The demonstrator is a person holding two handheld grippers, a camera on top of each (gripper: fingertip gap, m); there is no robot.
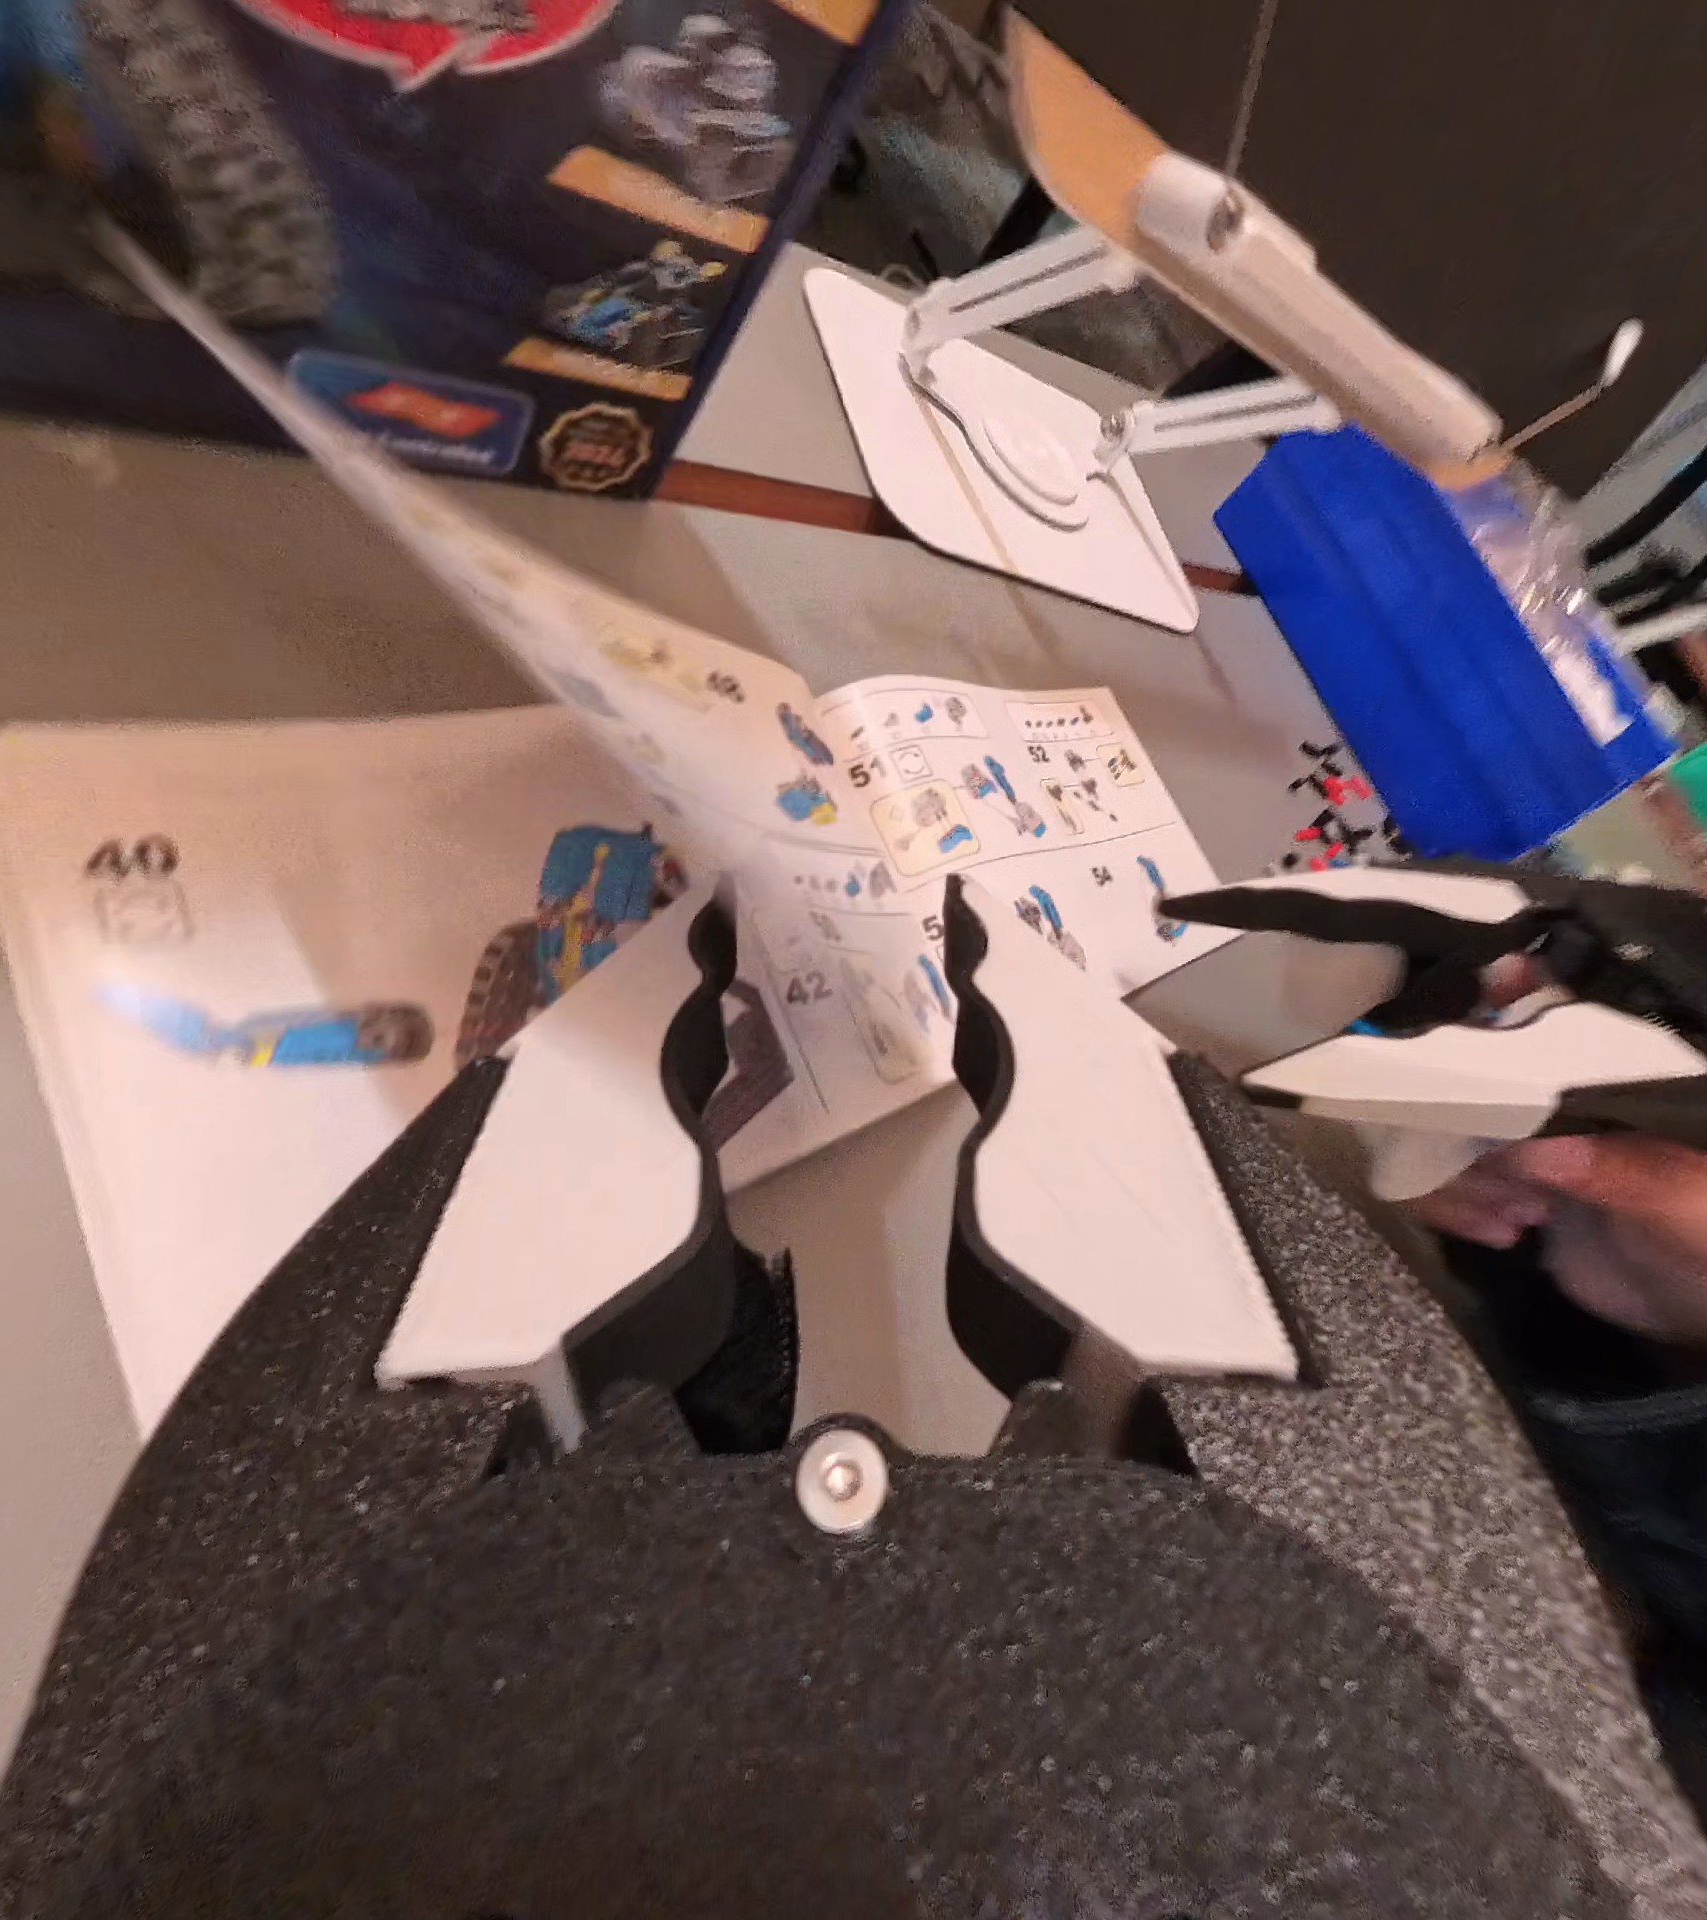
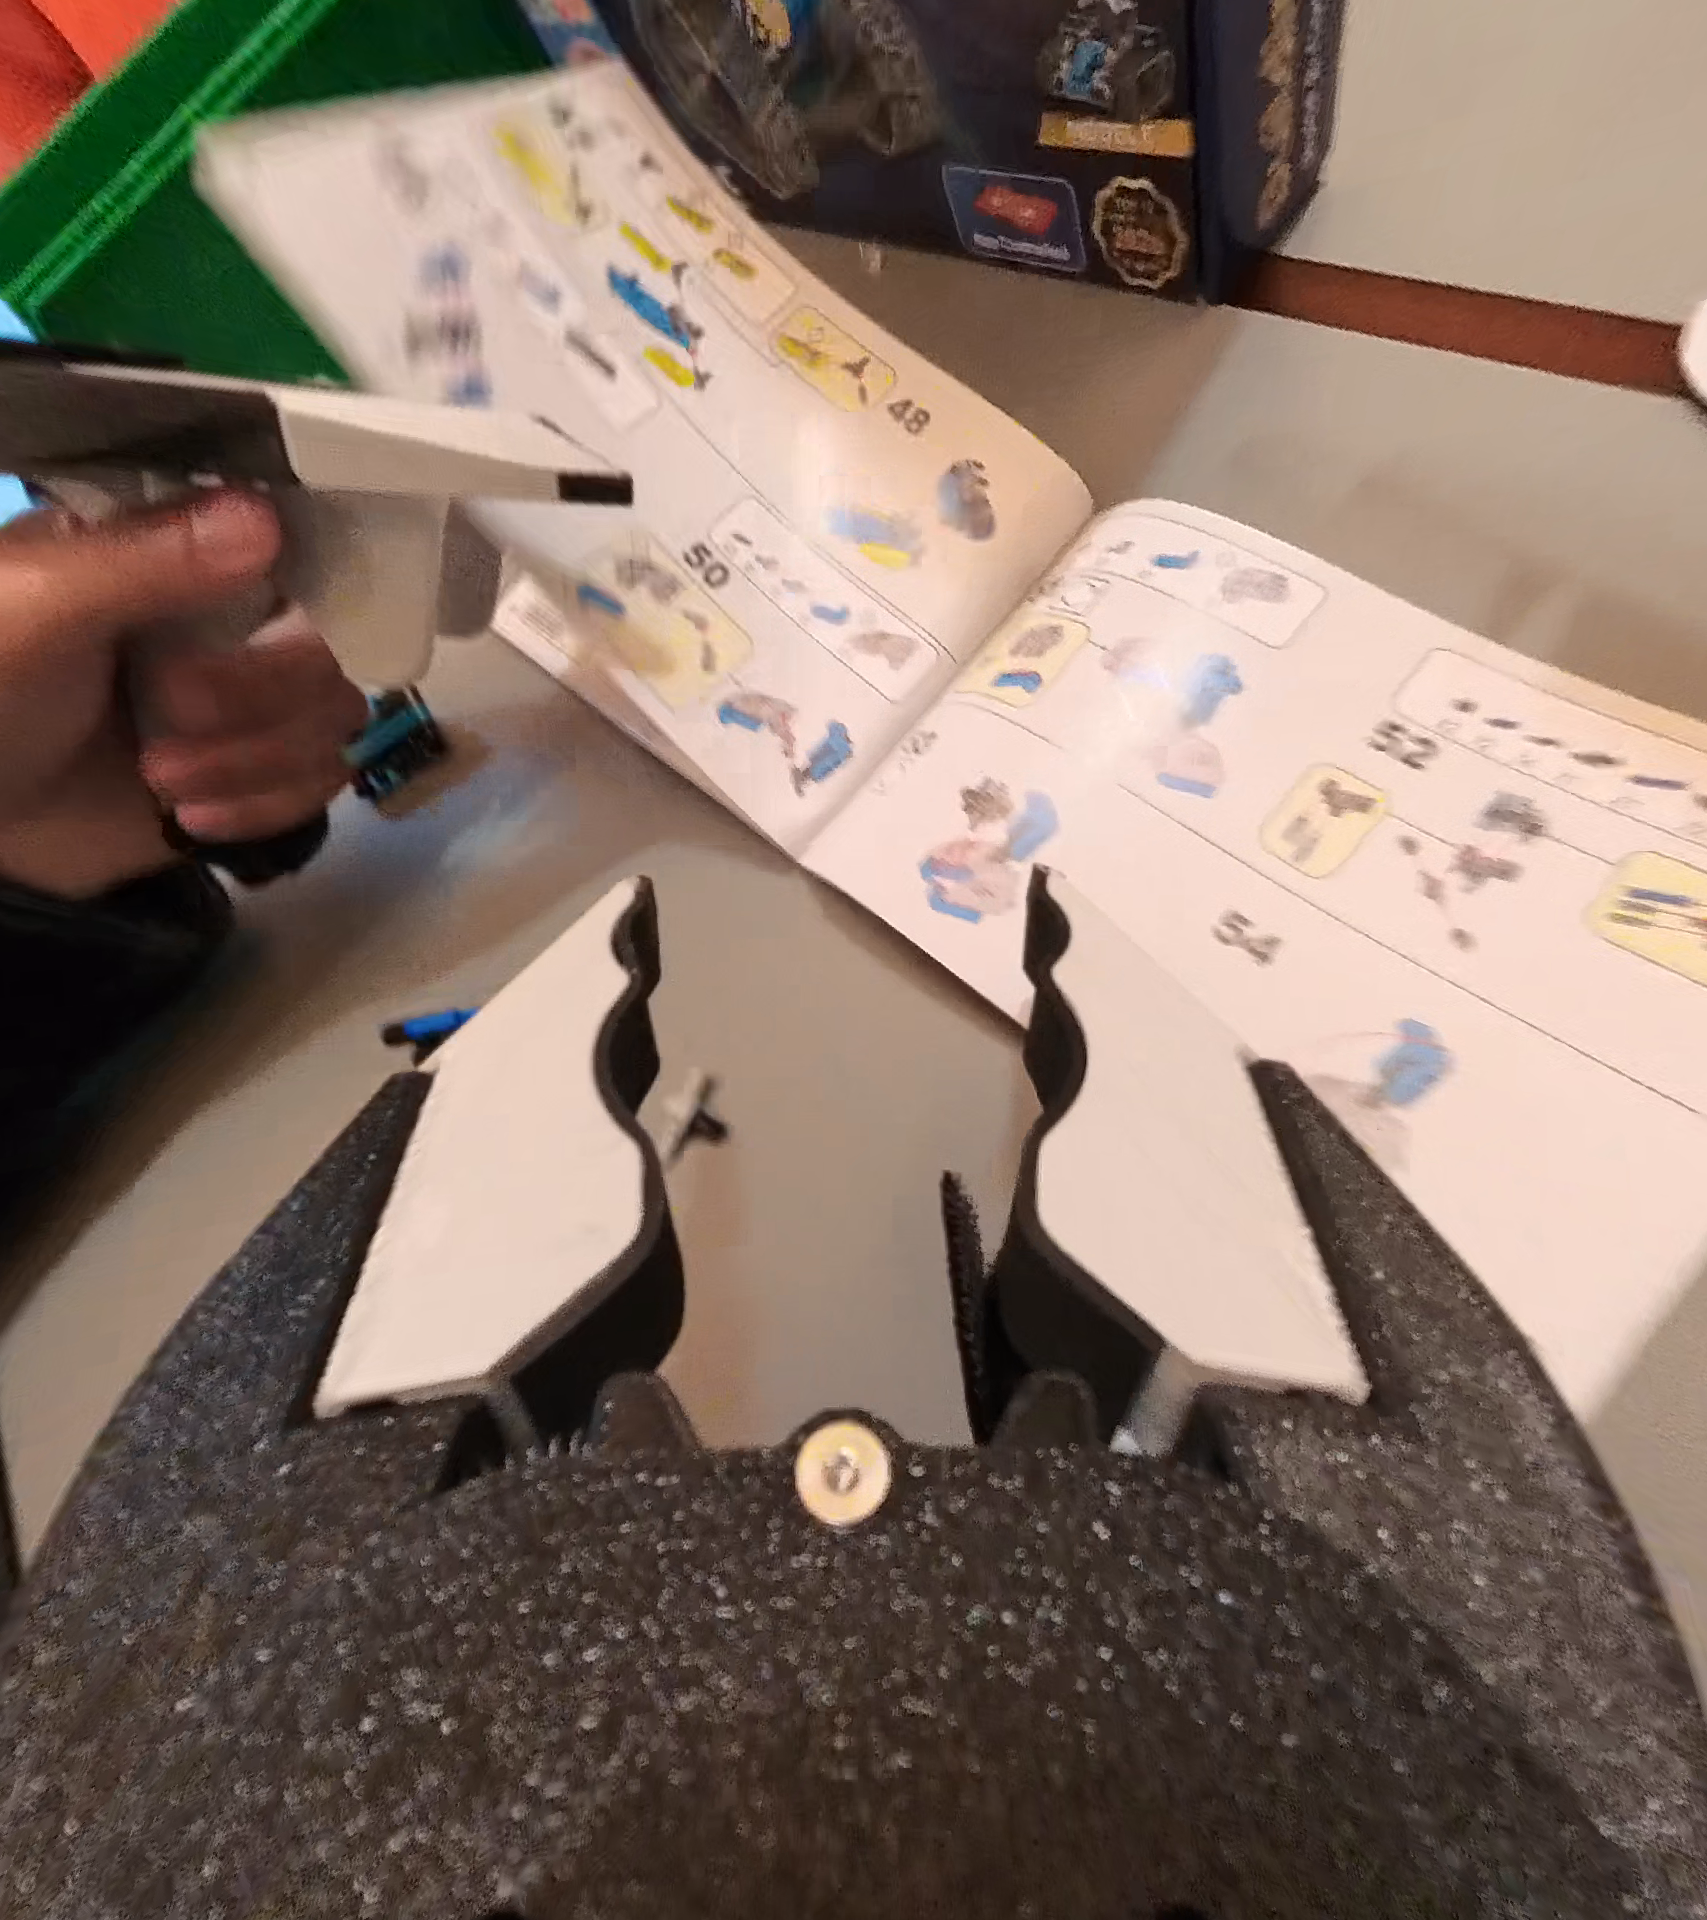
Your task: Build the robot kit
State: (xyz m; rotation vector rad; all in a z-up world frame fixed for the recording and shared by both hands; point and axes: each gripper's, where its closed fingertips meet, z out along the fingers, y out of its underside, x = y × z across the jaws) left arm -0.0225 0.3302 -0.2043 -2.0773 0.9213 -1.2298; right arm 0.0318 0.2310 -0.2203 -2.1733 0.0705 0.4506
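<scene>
White paper booklet [image 2: 1088, 665] lies open on grey table [image 2: 1400, 416], printed diagrams and step numbers, one page lifted. Left gripper [image 1: 833, 904] open, empty, over it. Right gripper [image 2: 838, 894] open, empty, beside it. Dark printed box [image 1: 516, 260] behind.

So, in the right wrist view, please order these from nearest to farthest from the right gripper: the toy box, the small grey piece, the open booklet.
From the right gripper:
1. Small grey piece, on the table between its fingers.
2. Open booklet, ahead and right.
3. Toy box, at the far edge.
</scene>
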